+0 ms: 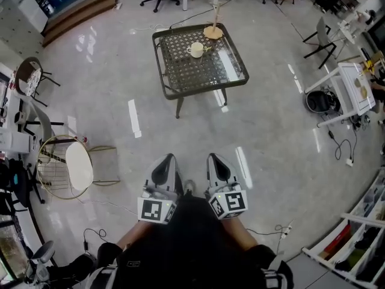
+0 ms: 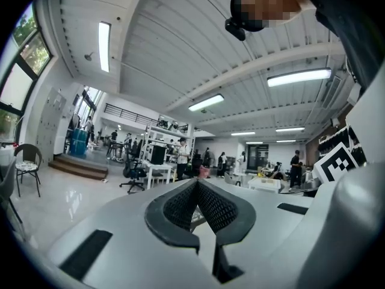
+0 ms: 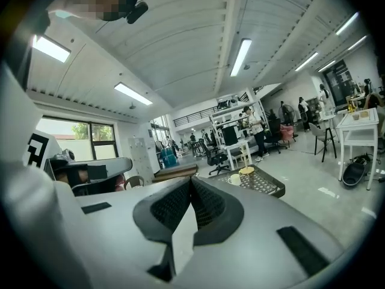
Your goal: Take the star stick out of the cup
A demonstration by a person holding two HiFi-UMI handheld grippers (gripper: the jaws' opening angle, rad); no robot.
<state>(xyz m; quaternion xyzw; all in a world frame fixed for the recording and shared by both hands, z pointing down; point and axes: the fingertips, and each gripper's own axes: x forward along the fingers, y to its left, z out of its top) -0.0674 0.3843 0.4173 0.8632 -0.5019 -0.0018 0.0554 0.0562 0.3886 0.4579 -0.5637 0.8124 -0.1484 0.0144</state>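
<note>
A white cup (image 1: 195, 50) stands on a dark metal-mesh table (image 1: 180, 77) far ahead of me; the cup (image 3: 235, 179) also shows small in the right gripper view. Something thin and yellowish pokes from its rim, too small to make out. Just behind the cup is a round wooden base with a thin upright rod (image 1: 213, 32). My left gripper (image 1: 169, 156) and right gripper (image 1: 215, 156) are side by side close to my body, well short of the table. The left gripper's (image 2: 197, 182) jaws meet at the tip with nothing between them, and so do the right gripper's (image 3: 191, 179).
Glossy grey floor lies between me and the table. A gold wire chair with a white seat (image 1: 67, 167) stands at the left. A white cart (image 1: 352, 89) with cables on the floor is at the right. A shelf (image 1: 355, 239) sits at the lower right. Office chairs stand behind the table.
</note>
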